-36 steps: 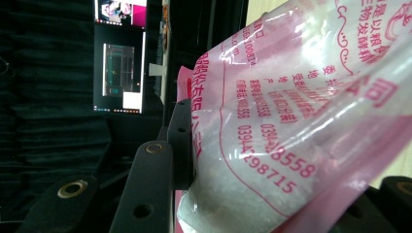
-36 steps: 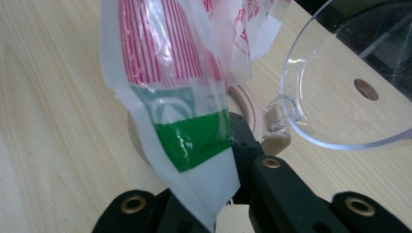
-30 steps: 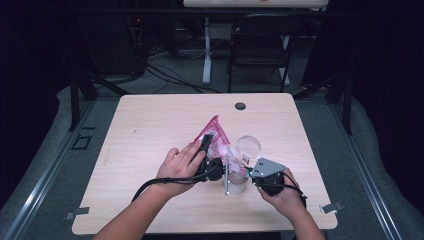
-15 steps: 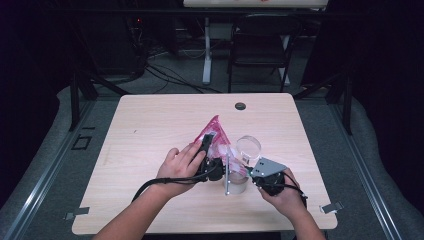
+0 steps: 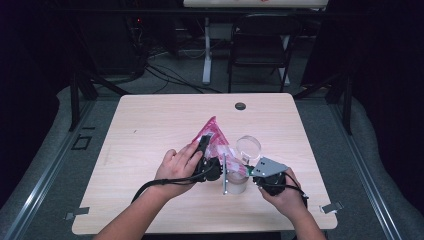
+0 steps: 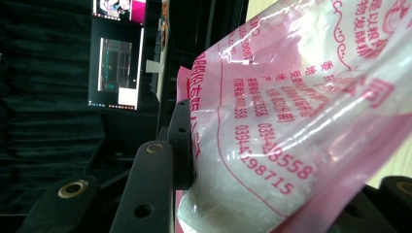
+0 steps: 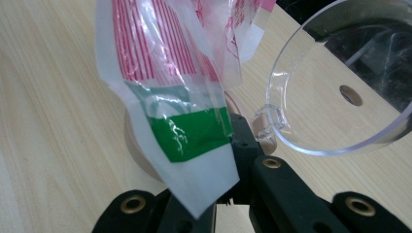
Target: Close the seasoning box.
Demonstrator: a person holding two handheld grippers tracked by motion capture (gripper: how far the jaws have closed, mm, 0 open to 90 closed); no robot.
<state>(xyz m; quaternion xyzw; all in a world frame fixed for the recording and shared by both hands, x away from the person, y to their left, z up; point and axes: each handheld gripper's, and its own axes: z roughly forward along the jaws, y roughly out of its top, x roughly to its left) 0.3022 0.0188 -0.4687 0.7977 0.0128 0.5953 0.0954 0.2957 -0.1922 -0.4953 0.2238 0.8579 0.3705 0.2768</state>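
Observation:
A pink printed plastic bag of white powder hangs tilted over the middle of the table. My left gripper is shut on its body; in the left gripper view the pad presses into the bag. My right gripper is shut on the bag's lower corner, a white and green flap pinched between the jaws. A clear jar stands under that corner, its round clear lid flipped open behind it. The lid also rises at the right of the right gripper view.
The wooden table has a dark cable hole near its far edge. A thin metal strip stands beside the jar. A chair and cables lie on the floor beyond the table.

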